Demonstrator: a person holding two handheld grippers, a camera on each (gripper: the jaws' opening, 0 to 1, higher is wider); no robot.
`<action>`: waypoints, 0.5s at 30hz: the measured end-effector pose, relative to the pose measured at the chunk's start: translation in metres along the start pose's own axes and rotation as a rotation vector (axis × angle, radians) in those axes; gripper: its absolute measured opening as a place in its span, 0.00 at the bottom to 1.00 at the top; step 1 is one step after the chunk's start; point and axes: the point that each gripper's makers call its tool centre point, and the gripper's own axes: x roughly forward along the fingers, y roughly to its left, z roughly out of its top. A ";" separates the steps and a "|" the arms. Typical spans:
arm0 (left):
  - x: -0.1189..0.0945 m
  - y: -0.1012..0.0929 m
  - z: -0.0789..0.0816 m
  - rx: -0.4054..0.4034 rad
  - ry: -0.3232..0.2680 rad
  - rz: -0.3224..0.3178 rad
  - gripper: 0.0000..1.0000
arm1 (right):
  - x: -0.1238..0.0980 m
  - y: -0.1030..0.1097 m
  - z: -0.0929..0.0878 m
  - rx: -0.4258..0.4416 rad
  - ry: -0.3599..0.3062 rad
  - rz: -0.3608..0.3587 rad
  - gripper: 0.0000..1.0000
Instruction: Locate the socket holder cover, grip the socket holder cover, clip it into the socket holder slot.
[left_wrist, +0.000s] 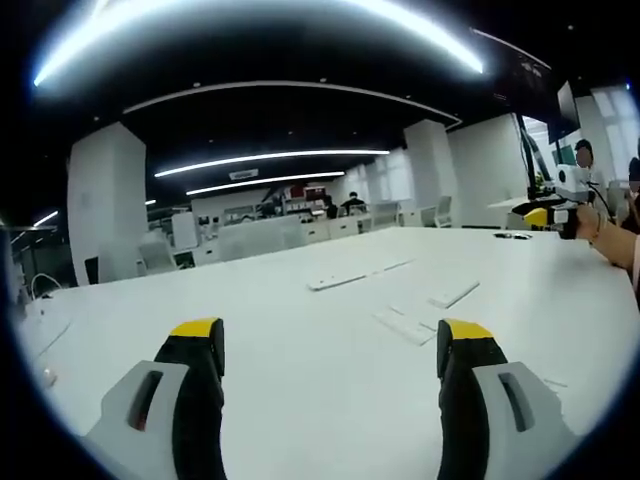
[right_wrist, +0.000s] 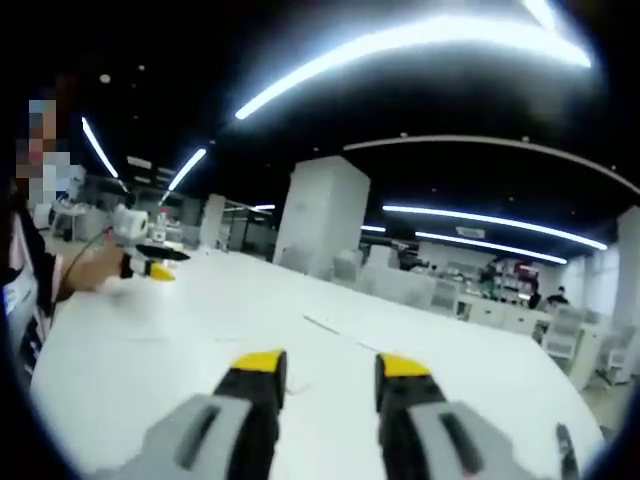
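Several flat white plastic pieces lie on the white table (left_wrist: 300, 360) in the left gripper view: a long strip (left_wrist: 338, 281), a shorter bar (left_wrist: 453, 294) and a flat plate (left_wrist: 405, 325). I cannot tell which of them is the socket holder cover. My left gripper (left_wrist: 331, 330) hovers open before them, its yellow-tipped jaws wide apart with nothing between. My right gripper (right_wrist: 331, 364) is open too, over bare table, with thin white strips (right_wrist: 322, 325) lying ahead. Each gripper shows small in the other's view, held by a hand: the right gripper (left_wrist: 548, 215), the left gripper (right_wrist: 150, 264).
A person's hand and forearm (left_wrist: 610, 238) reach in at the table's right edge. A small dark item (left_wrist: 512, 236) lies far back on the table. Beyond the table stand white pillars (right_wrist: 320, 215), desks and chairs of an open office.
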 end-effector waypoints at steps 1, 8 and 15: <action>0.000 0.000 0.000 0.000 0.000 -0.001 0.86 | 0.000 0.000 0.000 -0.001 0.000 0.000 0.37; -0.002 0.000 0.009 0.015 -0.038 -0.008 0.86 | 0.000 0.001 0.005 -0.016 -0.010 -0.005 0.39; -0.006 0.009 0.024 0.095 -0.081 0.026 0.82 | -0.003 0.003 0.014 -0.017 -0.038 -0.009 0.42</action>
